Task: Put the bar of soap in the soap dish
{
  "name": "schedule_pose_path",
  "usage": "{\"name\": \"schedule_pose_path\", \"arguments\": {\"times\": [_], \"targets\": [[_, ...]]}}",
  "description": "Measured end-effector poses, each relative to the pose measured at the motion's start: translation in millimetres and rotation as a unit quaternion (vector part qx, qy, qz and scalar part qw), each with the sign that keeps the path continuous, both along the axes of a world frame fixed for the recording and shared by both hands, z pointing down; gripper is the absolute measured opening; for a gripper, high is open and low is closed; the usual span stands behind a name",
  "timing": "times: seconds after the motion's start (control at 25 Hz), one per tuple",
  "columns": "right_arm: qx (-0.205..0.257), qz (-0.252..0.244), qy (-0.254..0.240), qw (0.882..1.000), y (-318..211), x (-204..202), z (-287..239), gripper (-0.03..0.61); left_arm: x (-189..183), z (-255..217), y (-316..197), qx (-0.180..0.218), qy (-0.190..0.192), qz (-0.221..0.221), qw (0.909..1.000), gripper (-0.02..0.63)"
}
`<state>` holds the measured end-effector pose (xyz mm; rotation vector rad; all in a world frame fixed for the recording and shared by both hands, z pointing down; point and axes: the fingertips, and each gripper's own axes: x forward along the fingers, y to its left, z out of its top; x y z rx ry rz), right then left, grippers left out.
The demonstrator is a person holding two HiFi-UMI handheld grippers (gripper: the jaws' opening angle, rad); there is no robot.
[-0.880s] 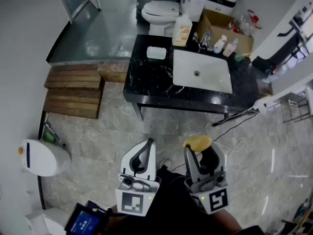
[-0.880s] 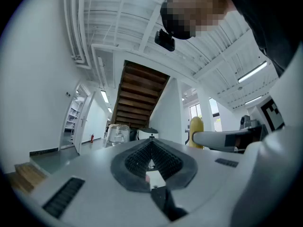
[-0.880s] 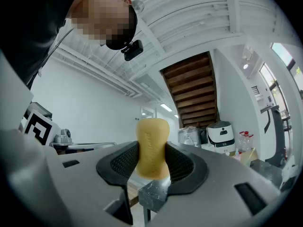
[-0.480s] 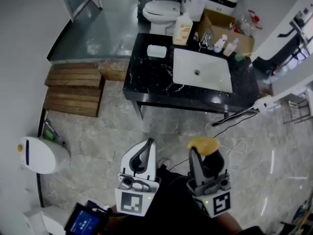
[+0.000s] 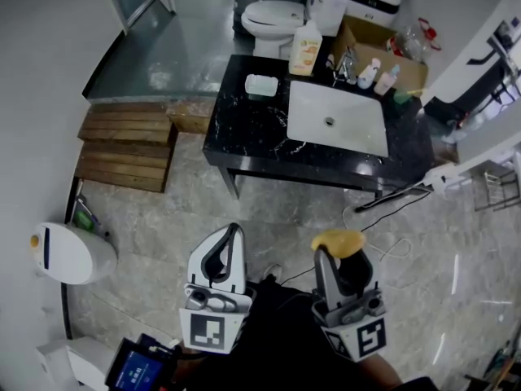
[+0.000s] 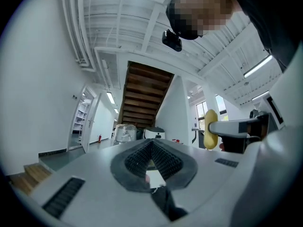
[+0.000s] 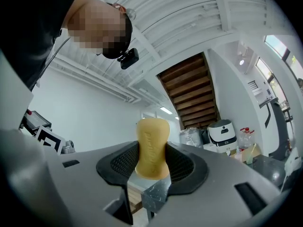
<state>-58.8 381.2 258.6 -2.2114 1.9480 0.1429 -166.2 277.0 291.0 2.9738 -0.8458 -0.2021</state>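
**Yellow soap gripped in right gripper, dish well apart on far counter**

At the far left of the head view, a white rounded floor unit (image 5: 69, 255) stands on the grey stone-tiled floor (image 5: 163, 235). Beyond it is a set of slatted brown wooden steps (image 5: 129, 149).

Near the person, the left gripper (image 5: 234, 233), white-bodied with dark ribbed pads, points slightly upward. Its jaws are closed tip to tip, with nothing between them.

Across the floor, at the far side, stands a black white-veined stone counter (image 5: 244, 141). The pale rectangular soap dish (image 5: 261, 85) sits on the counter's far left part, just left of the white rectangular sink (image 5: 335, 118). Behind the dish and sink are a cream plastic bottle with an orange label (image 5: 305, 49) and a chrome tap (image 5: 345, 63). A white toilet (image 5: 275, 15) stands farther back.

To the right of the left gripper and level with it, the right gripper (image 5: 339, 256) is clamped on the yellow oval bar of soap (image 7: 152, 148). Its two ribbed pads press the bar's flat sides, and the upper end of the bar stands clear above the jaw tips. The soap is held over the floor, near the person and well apart from the dish on the counter.

At the far right, an open brown cardboard box (image 5: 383, 43) sits behind the counter.
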Motion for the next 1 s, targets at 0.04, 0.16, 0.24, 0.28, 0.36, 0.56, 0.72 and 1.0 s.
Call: {"name": "schedule_pose_path", "arguments": {"times": [0.04,0.16,0.24,0.28,0.36,0.56,0.72,1.0], "targets": [[0.001,-0.002,0.000,1.000,4,4,2,0.172,2,0,2,0.003,0.000,-0.005,1.0000,0.001],[-0.012,-0.003,-0.004,1.000,10,12,15,0.172,8,3,8,0.006,-0.002,-0.014,0.9999,0.001],[-0.014,-0.008,-0.007,1.000,11,15,20,0.172,11,6,11,0.005,-0.007,-0.020,0.9998,0.001],[-0.012,-0.011,-0.009,1.000,12,17,21,0.172,13,6,12,0.005,-0.008,-0.023,0.9997,0.002],[-0.007,-0.015,-0.011,1.000,13,22,19,0.172,16,4,16,0.007,-0.008,-0.027,0.9996,0.002],[-0.008,-0.027,-0.011,1.000,21,31,23,0.172,18,3,25,0.012,-0.015,-0.040,0.9990,0.001],[-0.007,-0.023,-0.013,1.000,24,37,24,0.172,23,4,28,0.018,-0.019,-0.041,0.9988,0.002],[-0.014,-0.016,-0.015,1.000,17,50,34,0.172,44,6,24,0.021,-0.020,-0.024,0.9993,0.002]]}}
